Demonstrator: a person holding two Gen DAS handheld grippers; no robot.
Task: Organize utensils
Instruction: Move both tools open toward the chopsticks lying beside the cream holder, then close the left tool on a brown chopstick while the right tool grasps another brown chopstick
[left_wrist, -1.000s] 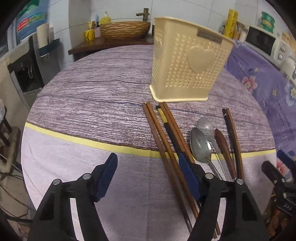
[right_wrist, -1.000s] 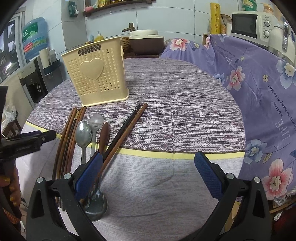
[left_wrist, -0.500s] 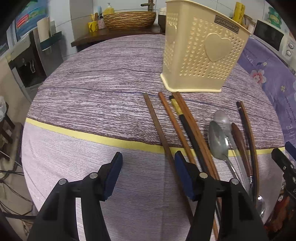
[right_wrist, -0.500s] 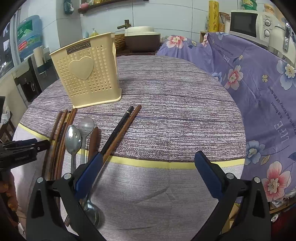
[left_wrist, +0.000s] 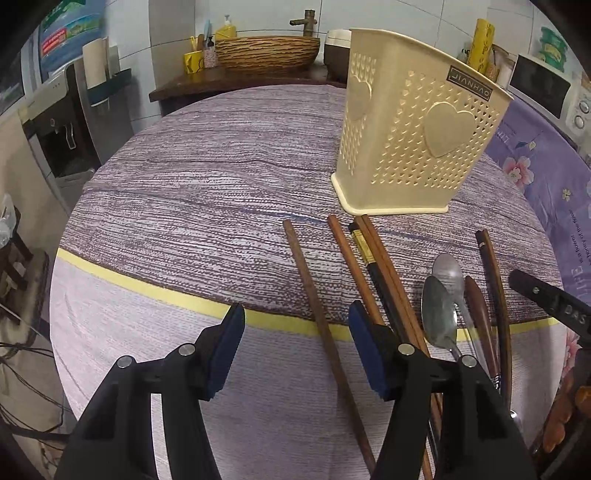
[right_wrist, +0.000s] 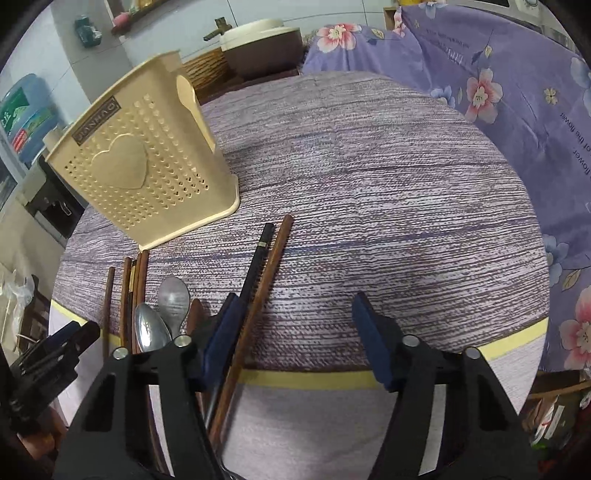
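Hovering, left gripper (left_wrist: 295, 347): poised above the table (left_wrist: 192, 206); jaws partly apart, one brown chopstick (left_wrist: 314, 295) lying on the cloth in the gap, pads not touching it.
Right gripper (right_wrist: 291, 343): jaws closing, pads still apart; a brown chopstick (right_wrist: 264, 280) and a black chopstick (right_wrist: 255, 262) run just inside its left pad; contact cannot be told.
Utensil holder (left_wrist: 413, 144): cream perforated plastic, heart emblems on its walls, upright on the table beyond the utensils.
Chopstick bundle (left_wrist: 373, 258): several brown sticks and one black with a gold band, side by side, tips near the holder's base.
Spoons (left_wrist: 437, 306): two metal spoons, bowls overlapping, between the bundle and the right-hand pair of chopsticks.
Wooden spoon (left_wrist: 476, 299): dark, lying just beside the metal spoons.
Tablecloth: purple woven pattern with a yellow stripe (left_wrist: 147, 291) crossing beneath the utensils.
Background: microwave (left_wrist: 546, 88) and woven basket (left_wrist: 266, 51) behind the table.
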